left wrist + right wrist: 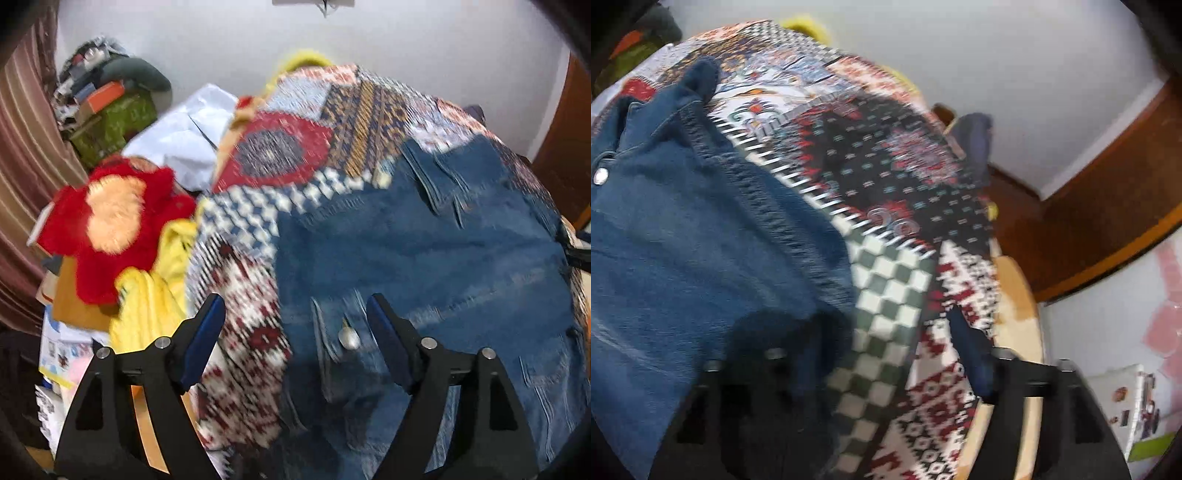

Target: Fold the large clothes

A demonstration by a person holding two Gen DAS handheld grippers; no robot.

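No text, label, brand or number can be read in either view. The printed boxes and papers (64, 354) at eight o'clock in the left wrist view and the packaging (1141, 410) at four o'clock in the right wrist view are too blurred to make out.

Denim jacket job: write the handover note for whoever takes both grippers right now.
Left gripper: open, nothing between the jaws, above the denim jacket near its metal button.
Right gripper: open; its left finger is blurred over the jacket's edge, and no grip shows.
Jacket: lying on the patterned cloth that covers the table, collar end away from the cameras.
Done: the jacket looks partly folded; the pictures are too blurred to say how far.
Left: check the fold, then finish and square it.
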